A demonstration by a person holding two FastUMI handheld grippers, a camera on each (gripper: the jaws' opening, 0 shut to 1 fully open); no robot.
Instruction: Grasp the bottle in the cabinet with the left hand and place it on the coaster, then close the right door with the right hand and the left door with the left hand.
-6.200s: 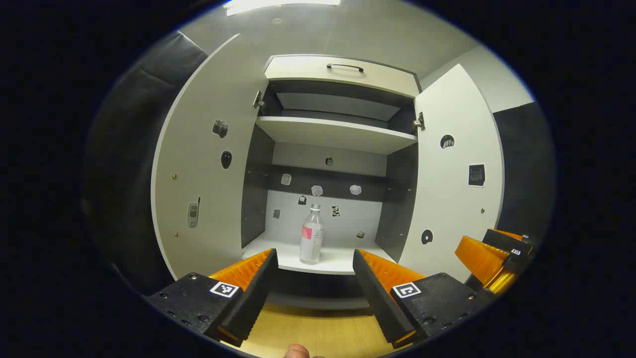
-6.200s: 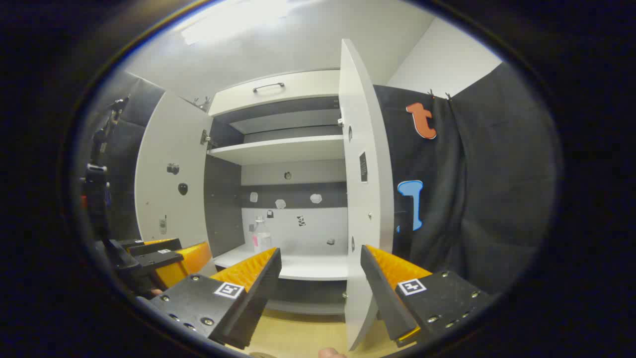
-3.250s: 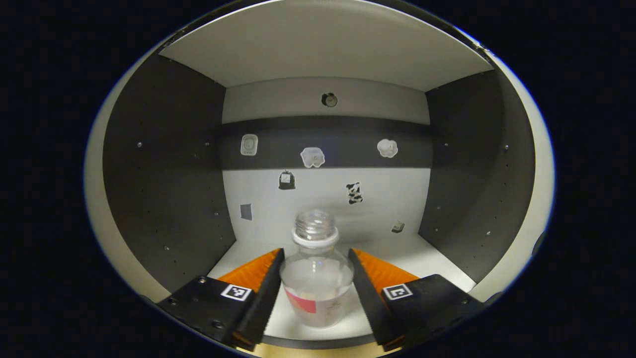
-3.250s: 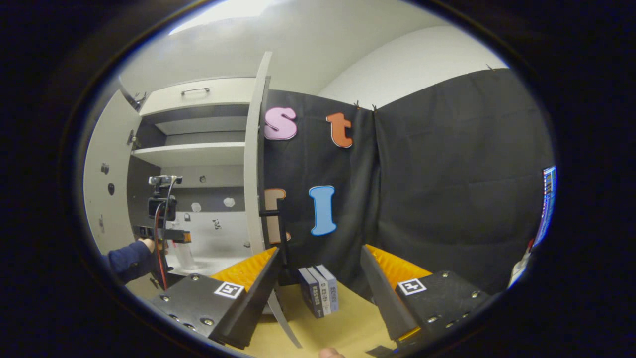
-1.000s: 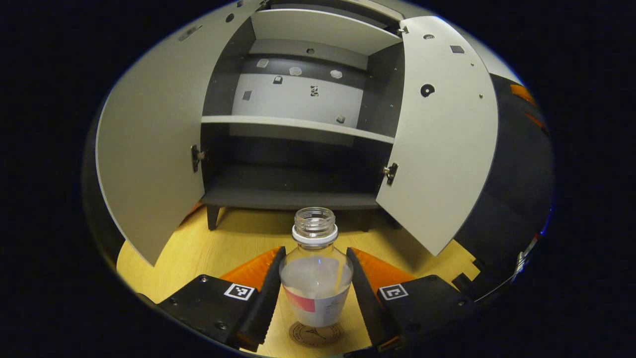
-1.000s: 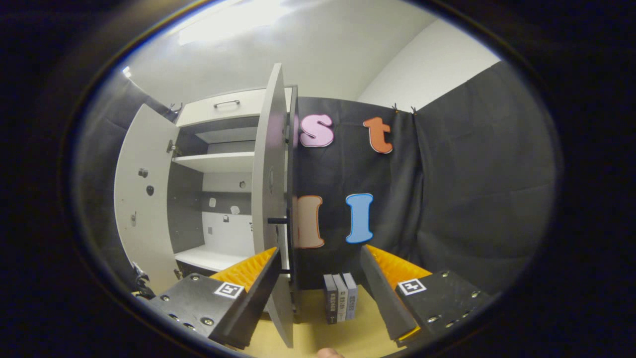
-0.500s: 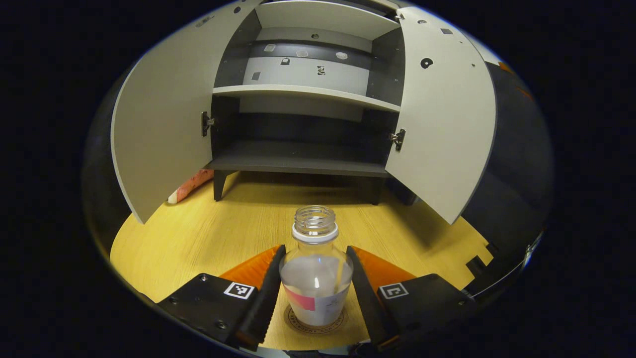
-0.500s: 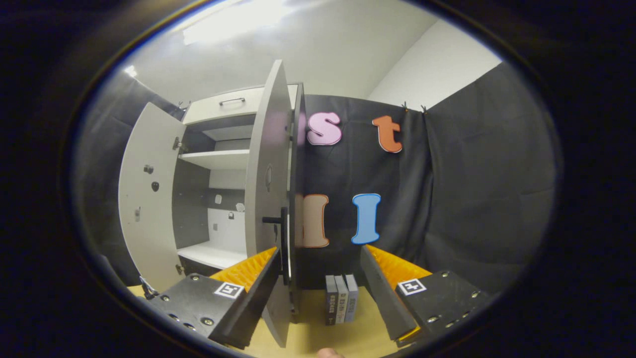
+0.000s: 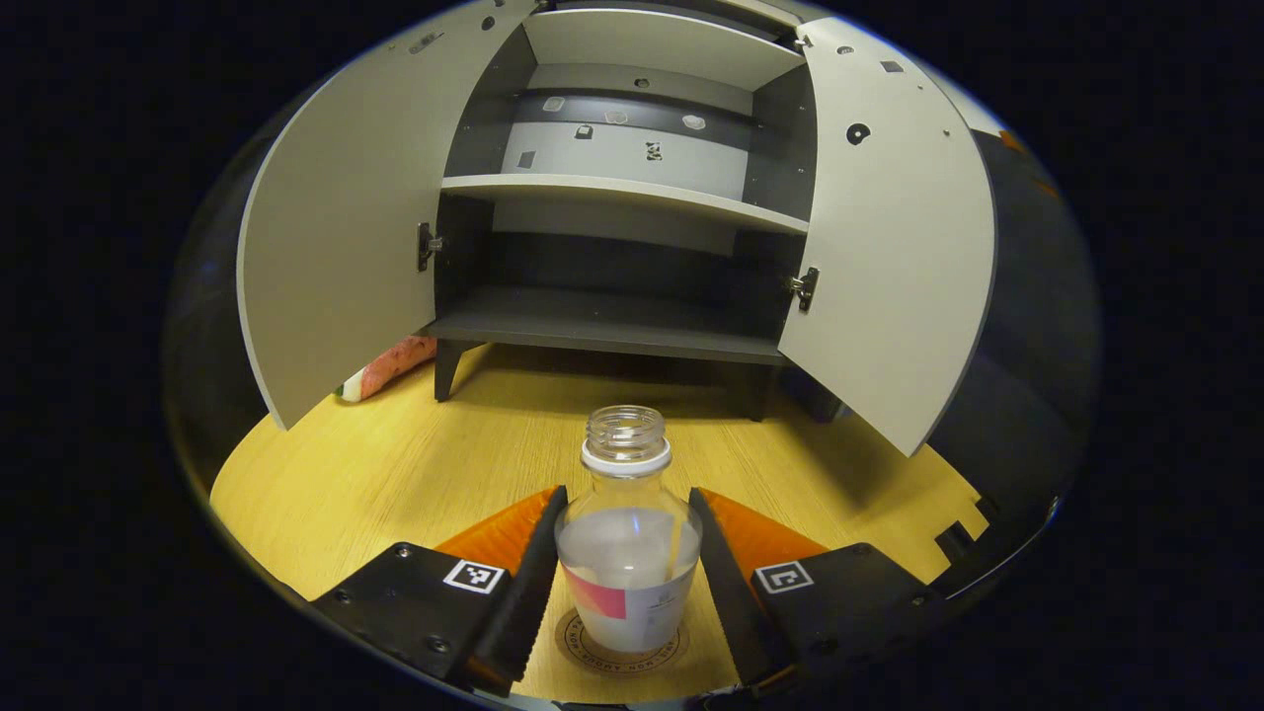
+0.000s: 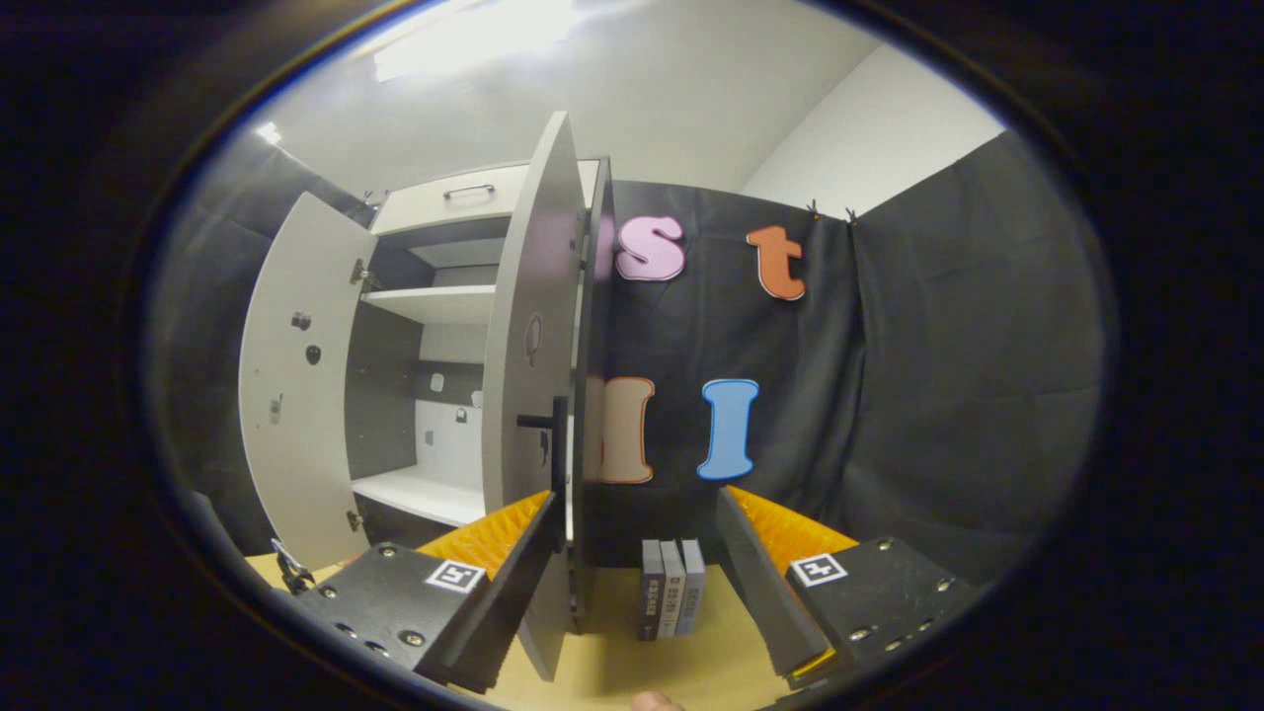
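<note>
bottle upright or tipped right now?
Upright. In the left gripper view the bottle stands neck up, uncapped, over the coaster, between the left gripper fingers. Cannot tell whether its base touches the coaster.

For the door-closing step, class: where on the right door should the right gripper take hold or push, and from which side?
Use the black bar handle on the right door. The door stands open, nearly edge-on to the right gripper, and the handle juts from its outer face, just ahead of the open fingers. Probably come at that outer face and push it toward the cabinet.
</note>
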